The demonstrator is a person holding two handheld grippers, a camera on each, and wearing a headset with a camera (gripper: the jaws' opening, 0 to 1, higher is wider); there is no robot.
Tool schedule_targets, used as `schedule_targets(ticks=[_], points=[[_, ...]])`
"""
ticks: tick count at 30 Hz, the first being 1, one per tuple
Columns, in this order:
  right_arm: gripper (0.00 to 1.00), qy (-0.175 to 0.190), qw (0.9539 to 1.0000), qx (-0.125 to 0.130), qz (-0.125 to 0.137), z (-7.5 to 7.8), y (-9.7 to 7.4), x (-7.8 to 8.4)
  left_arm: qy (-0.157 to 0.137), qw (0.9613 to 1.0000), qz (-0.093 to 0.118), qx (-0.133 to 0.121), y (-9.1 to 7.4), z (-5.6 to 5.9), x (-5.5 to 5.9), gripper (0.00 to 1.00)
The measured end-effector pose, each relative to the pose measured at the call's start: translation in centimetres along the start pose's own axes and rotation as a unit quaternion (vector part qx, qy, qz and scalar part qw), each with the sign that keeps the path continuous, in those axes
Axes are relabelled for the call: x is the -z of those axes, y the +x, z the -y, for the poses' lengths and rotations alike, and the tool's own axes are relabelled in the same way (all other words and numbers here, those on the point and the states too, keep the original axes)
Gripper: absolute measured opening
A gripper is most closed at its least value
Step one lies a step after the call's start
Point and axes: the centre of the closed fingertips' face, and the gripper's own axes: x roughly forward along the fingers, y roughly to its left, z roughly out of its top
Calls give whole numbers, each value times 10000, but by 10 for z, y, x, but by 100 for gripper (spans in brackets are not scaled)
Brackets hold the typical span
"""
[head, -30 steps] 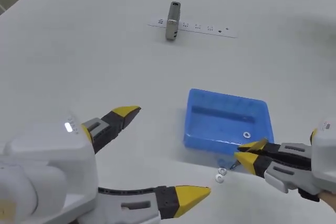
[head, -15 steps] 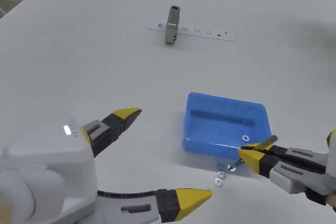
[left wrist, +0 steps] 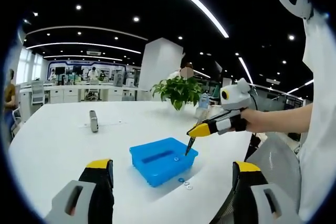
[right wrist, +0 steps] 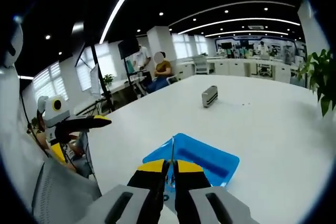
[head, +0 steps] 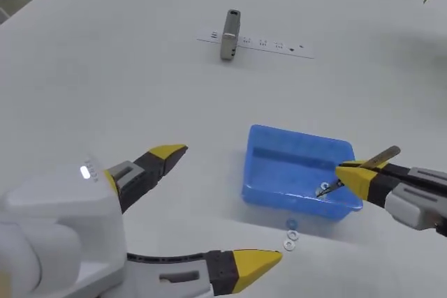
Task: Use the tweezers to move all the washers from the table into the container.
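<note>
The blue container sits on the white table, with a washer inside near its front right corner. My right gripper is shut on thin tweezers, whose tip dips into the container right at that washer. A few small washers lie on the table just in front of the container. My left gripper hovers open and empty at the near left. In the right gripper view the tweezers stick out between the shut jaws over the container. The left gripper view shows the container and the loose washers.
A white power strip with a grey adapter plugged in lies at the far side of the table. People sit at desks far behind. A potted plant stands beyond the table edge.
My right gripper has lifted from the loose washers on the table and swung right and back, so the tweezers' tip now sits inside the container. The left gripper has stayed put.
</note>
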Motion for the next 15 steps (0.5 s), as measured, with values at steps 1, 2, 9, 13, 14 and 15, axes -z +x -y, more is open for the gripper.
schedule_targets(ticks=[1, 2, 9, 13, 14, 15], points=[[2, 19, 10000, 58, 8, 4, 2, -1, -1, 10000, 3, -4, 0, 0, 0, 96], [2, 53, 9999, 118, -9, 8, 4, -1, -8, 10000, 2, -10, -1, -1, 0, 96], [3, 642, 9973, 346, 35, 38, 24, 0, -5, 10000, 1, -63, -4, -4, 0, 96], [2, 684, 9955, 529, -398, 51, 34, 18, -4, 10000, 4, -98, -6, -6, 1, 96], [2, 663, 9950, 550, -507, 52, 36, 22, -8, 9999, -4, -108, -6, -6, 1, 96], [3, 665, 9950, 543, -520, 52, 39, 23, -10, 9999, -7, -115, -7, -7, 2, 96]])
